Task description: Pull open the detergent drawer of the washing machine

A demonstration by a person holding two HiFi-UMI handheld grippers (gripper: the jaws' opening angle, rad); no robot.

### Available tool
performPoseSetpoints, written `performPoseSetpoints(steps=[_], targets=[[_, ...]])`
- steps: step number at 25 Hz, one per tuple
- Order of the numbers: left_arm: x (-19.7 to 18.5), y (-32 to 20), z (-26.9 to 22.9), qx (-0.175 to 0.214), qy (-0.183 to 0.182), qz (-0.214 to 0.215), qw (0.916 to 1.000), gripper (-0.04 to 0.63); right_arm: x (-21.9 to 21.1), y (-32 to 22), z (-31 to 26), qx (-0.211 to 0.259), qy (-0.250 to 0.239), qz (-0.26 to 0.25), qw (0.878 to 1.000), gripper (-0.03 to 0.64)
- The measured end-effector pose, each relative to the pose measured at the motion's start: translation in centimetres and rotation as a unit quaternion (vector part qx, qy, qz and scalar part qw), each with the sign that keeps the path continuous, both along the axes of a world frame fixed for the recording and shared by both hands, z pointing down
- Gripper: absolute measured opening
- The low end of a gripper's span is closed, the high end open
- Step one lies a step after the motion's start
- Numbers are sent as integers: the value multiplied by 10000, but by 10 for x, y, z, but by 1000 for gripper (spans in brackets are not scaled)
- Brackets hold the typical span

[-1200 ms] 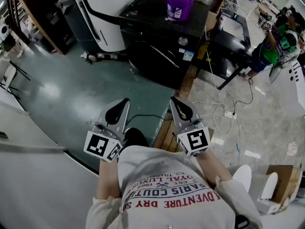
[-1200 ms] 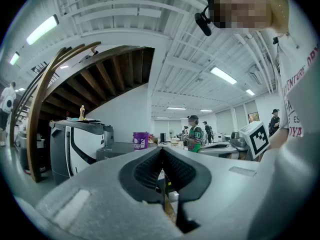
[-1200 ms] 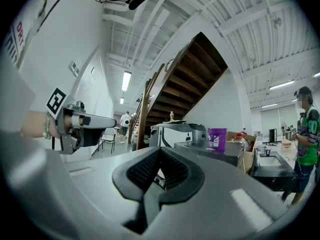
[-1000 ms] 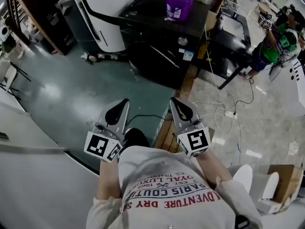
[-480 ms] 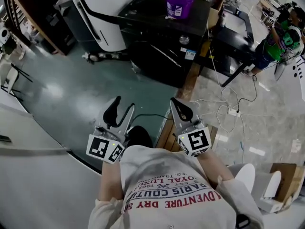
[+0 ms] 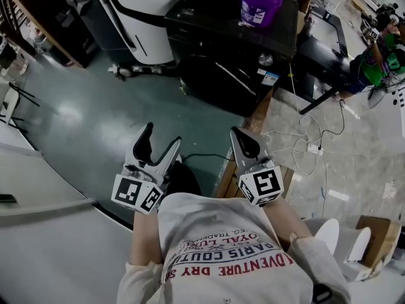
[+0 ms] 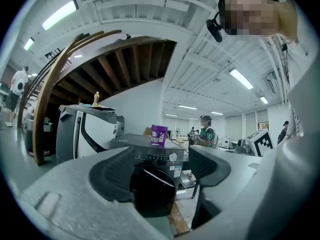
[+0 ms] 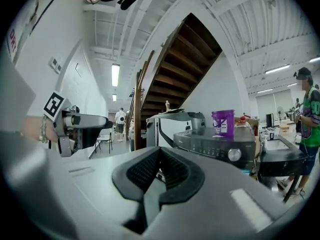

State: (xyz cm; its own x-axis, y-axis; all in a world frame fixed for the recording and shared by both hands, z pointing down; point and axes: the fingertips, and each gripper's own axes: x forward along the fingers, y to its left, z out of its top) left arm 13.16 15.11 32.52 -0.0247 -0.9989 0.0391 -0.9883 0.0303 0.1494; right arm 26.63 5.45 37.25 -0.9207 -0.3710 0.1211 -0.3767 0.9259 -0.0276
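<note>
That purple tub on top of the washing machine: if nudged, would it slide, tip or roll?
The purple tub looks like plastic, so it is probably light unless full; its contents aren't visible. It stands upright on the washing machine's smooth flat top, so a low push would likely slide it. Pushed high, it might tip.

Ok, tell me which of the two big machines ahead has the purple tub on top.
The black washing machine, with the round knob. The purple tub stands on its top; the white-and-black machine beside it has none.
</note>
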Motion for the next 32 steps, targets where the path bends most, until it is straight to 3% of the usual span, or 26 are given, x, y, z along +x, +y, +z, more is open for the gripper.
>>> performPoseSetpoints(steps=[9,15,21,32], targets=[[-155,-64,8,44,305,632,9975,334,-147,-49,-4,114,226,599,9979,2],[-233,-107,5,-261,555,1381,9885,334,-227,-83,-24,-29,452,1132,9925,2],[-267,-140,3,-501,883,1751,9793,334,-263,-107,-42,-33,576,1477,9873,2],[-272,-240,57,-767,1354,2180,9635,333,-278,-181,4,-214,733,1574,9846,2]])
